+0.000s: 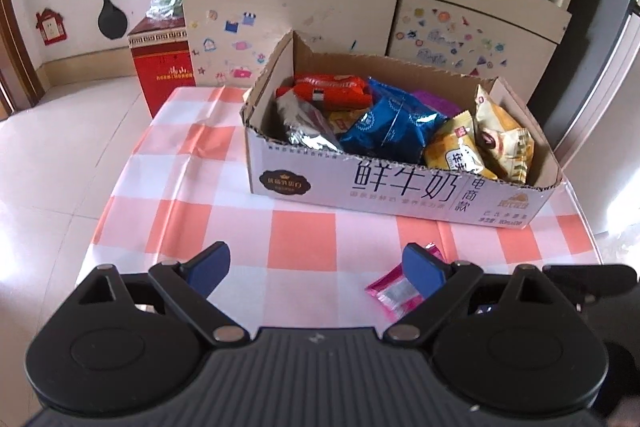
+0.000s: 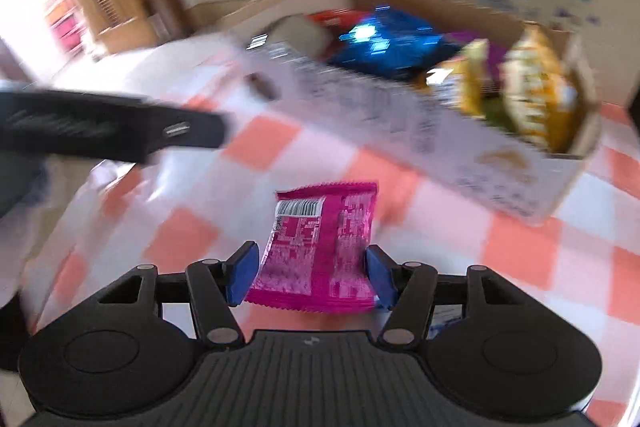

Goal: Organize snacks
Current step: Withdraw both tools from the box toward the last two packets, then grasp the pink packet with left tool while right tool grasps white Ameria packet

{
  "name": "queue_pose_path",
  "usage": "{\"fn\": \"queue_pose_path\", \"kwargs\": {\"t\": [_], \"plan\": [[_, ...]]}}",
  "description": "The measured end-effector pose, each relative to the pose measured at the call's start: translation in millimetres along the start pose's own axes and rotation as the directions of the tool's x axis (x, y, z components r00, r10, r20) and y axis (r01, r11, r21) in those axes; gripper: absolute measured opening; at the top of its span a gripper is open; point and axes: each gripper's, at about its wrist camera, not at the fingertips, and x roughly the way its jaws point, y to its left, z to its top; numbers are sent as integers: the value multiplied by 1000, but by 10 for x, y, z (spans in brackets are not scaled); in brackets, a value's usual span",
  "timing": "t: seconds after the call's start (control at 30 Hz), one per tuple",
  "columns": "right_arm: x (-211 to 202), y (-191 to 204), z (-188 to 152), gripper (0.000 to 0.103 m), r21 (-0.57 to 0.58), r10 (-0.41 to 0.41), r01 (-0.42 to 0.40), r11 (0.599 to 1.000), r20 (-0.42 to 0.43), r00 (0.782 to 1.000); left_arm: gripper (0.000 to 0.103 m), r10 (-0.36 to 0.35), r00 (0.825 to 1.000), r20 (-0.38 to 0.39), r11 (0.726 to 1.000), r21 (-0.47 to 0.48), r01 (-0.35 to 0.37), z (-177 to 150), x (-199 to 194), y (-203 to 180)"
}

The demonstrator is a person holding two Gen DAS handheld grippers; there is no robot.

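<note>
A pink packet (image 2: pixel 320 247) was seen on the table (image 2: pixel 192 235), between the right tool's (image 2: pixel 312 273) half-closed pads. The left tool (image 1: pixel 316 267) was held apart, empty, before the snack box (image 1: pixel 400 183).

cardboard milk box (image 1: pixel 360 187): 1 | pink snack packet (image 2: pixel 320 251) on the checked tablecloth (image 1: pixel 200 187): 1 | blue packets (image 1: pixel 384 131) in box: 2 | yellow packets (image 1: pixel 500 143): 2 | orange-red packets (image 1: pixel 332 89): 2 | silver packet (image 1: pixel 300 127): 1 | purple packet (image 1: pixel 434 103): 1 | red carton (image 1: pixel 164 67) on floor: 1
</note>
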Motion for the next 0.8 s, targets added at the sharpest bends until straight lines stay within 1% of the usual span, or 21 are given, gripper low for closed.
{"fn": "queue_pose_path", "kwargs": {"t": [0.1,0.13,0.17,0.23,0.27,0.33,0.43,0.53,0.7,0.8], "plan": [[-121,50,2,67,-22,25,-25,999,-11,1000,93,-12,1000,-27,1000,-1,12,-30,47,-41],[-185,48,2,72,-24,22,-22,999,-12,1000,93,-20,999,-35,1000,0,20,-44,61,-62],[-254,30,4,75,-23,8,-9,1000,-13,1000,93,-27,999,-44,1000,3,28,-59,79,-94],[-389,6,-8,76,-31,-50,50,998,-14,999,93,-38,998,-57,999,18,39,-89,115,-170],[-438,-19,-9,79,-39,-74,74,997,-13,997,93,-41,997,-60,999,29,43,-108,134,-214],[-487,-117,-36,82,-43,-110,109,993,-29,993,93,-47,997,-67,998,48,50,-136,176,-293],[-439,-254,-113,82,-24,-168,167,986,-77,983,93,-57,994,-89,996,67,63,-186,256,-398],[-360,-306,-197,82,-32,-178,175,984,-105,978,93,-62,993,-102,994,84,71,-221,343,-473],[-262,-285,-247,82,-58,-204,198,978,-122,971,93,-61,992,-107,991,112,73,-267,450,-559],[-196,-304,-271,82,-66,-221,213,975,-139,965,93,-47,992,-115,990,127,62,-310,504,-571]]}}
